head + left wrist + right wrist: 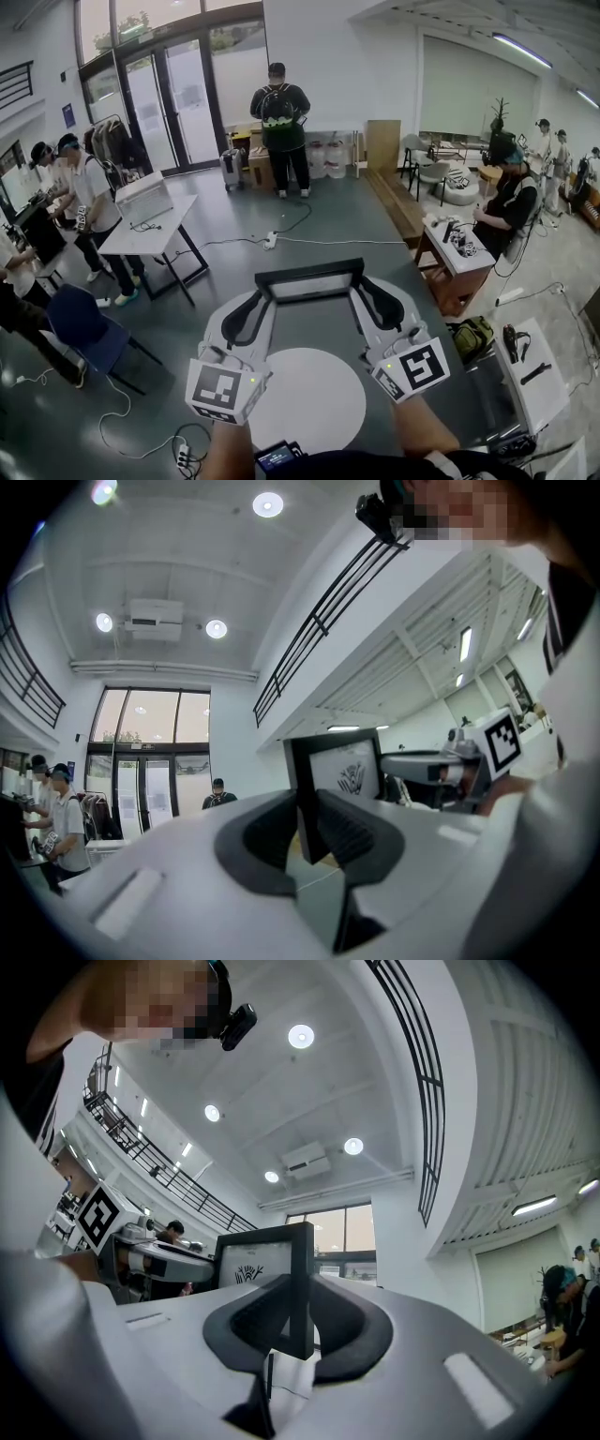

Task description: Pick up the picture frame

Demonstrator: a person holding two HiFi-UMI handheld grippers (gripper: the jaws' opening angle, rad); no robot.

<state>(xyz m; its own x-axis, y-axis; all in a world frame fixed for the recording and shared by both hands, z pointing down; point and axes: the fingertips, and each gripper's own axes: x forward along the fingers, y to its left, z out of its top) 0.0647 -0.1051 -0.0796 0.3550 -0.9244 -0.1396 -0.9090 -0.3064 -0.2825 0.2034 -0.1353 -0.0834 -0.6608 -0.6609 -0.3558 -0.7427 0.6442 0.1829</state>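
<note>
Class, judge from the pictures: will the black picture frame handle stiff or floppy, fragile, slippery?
Probably stiff: the picture frame spans straight between left gripper and right gripper. Gripped by thin edges, it might slip or twist. Its pale front may be glazed, so fragile.

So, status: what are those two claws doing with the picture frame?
Left gripper and right gripper both shut on picture frame, one per side. Frame held level in the air. Nothing obstructing.

Dark grey table (309,330), a round white mat (309,401) flat on its top.
</note>
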